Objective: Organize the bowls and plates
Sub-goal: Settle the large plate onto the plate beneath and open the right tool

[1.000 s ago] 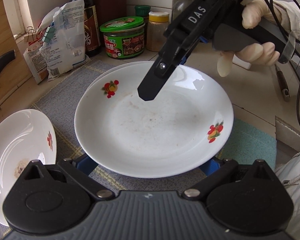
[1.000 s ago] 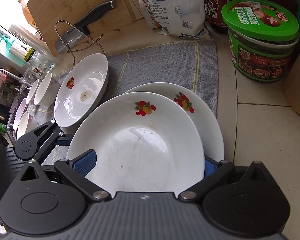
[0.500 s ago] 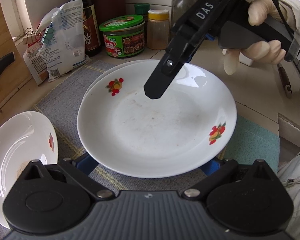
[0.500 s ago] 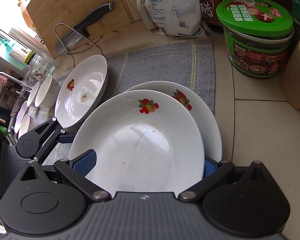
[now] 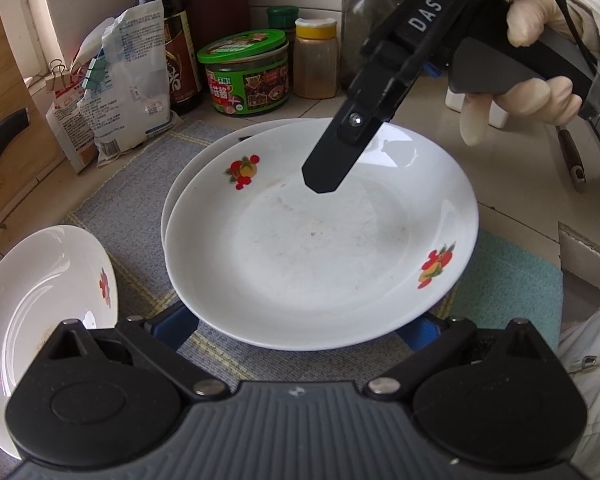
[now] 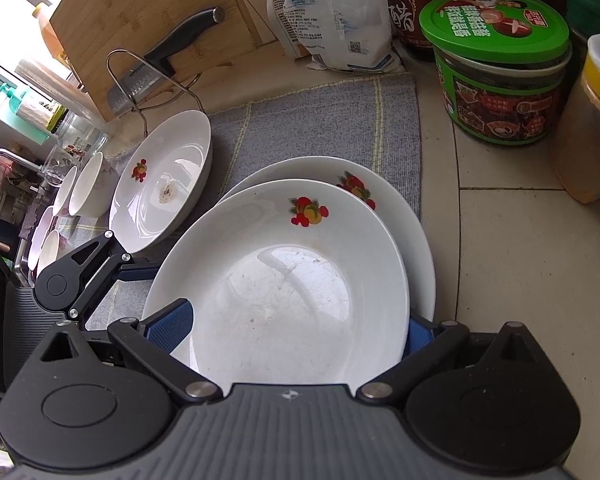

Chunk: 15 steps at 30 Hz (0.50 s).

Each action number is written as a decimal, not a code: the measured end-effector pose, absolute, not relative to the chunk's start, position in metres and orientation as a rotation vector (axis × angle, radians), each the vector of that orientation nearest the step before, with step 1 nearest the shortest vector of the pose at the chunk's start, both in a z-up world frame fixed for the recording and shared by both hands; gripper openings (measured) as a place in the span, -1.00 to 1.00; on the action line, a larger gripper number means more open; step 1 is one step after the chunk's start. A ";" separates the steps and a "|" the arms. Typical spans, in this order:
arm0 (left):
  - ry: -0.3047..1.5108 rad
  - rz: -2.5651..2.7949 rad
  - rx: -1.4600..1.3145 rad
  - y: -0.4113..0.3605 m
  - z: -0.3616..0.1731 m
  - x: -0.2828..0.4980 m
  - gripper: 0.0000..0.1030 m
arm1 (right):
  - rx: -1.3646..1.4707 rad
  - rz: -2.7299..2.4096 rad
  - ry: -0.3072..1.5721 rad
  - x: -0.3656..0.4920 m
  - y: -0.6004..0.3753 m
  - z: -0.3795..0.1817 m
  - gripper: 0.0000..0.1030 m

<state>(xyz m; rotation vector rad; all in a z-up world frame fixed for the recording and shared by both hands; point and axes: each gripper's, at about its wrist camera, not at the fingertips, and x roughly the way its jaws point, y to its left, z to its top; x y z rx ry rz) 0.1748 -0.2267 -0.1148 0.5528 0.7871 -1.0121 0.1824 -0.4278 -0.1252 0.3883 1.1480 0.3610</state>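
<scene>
A white top plate (image 5: 320,248) (image 6: 284,300) with fruit prints sits over a matching lower plate (image 6: 320,168), offset so that only a crescent of the lower one shows. My left gripper (image 5: 296,326) holds the top plate's near rim between its wide-set blue pads. My right gripper (image 6: 296,328) grips another stretch of the rim the same way. In the left wrist view one right finger (image 5: 332,160) reaches over the plate, with a gloved hand (image 5: 532,96) behind it. A third plate (image 5: 48,288) (image 6: 168,184) leans at the left.
Small white bowls (image 6: 92,184) stand beyond the leaning plate. A green-lidded jar (image 6: 496,68), a yellow-lidded jar (image 6: 592,128), a bag (image 6: 336,12) and a cutting board with a knife (image 6: 140,12) line the back. The plates sit on a grey mat (image 6: 320,120).
The top plate stays fixed between both pairs of pads while it shifts slightly sideways over the lower plate. The jars and bag drift a little in both views.
</scene>
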 end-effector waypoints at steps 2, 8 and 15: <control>0.787 -1.012 0.555 -0.227 -0.115 0.175 0.98 | 0.389 0.359 1.148 0.182 -0.428 -0.125 1.00; 0.786 -1.013 0.558 -0.226 -0.116 0.177 0.97 | 0.389 0.354 1.148 0.181 -0.428 -0.125 1.00; 0.786 -1.015 0.562 -0.226 -0.116 0.177 0.97 | 0.388 0.339 1.148 0.179 -0.428 -0.122 1.00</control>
